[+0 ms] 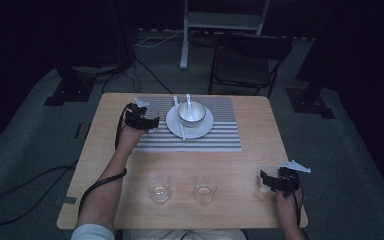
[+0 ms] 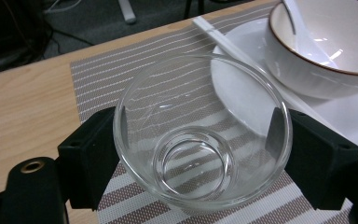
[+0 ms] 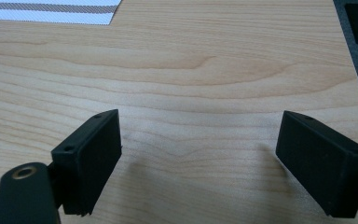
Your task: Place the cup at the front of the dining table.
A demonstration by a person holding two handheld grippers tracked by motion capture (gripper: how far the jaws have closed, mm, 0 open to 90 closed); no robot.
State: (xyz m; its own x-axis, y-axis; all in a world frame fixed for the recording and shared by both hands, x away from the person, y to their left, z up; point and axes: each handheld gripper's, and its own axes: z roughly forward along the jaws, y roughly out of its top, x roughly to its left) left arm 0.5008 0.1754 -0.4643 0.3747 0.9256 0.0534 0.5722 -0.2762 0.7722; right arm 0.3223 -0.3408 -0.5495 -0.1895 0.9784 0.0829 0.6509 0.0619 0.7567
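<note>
On the striped placemat (image 1: 190, 131) at the far middle of the wooden surface (image 1: 240, 170), the left tool (image 1: 141, 117) has its jaws closed on a clear glass cup (image 2: 200, 133), one pad on each side of the wall, holding it tilted just beside the white plate (image 1: 205, 130). That plate carries a white bowl (image 1: 192, 114) with a spoon (image 1: 188, 101) in it and a pair of white chopsticks (image 1: 179, 118) laid across the rim. The place setting looks partly done: one glass is arriving at the mat but is not yet stood down and released, while two more glass cups (image 1: 159, 186) (image 1: 205, 187) wait near the front edge, well apart from the mat. The right tool (image 1: 275, 181) rests near the right front corner with its jaws wide apart and nothing between them. Around the surface lies grey carpet (image 1: 30, 145) with black cables, a dark folding chair (image 1: 247, 62) beyond the far edge, and a white stand (image 1: 185, 35) against a dark room
</note>
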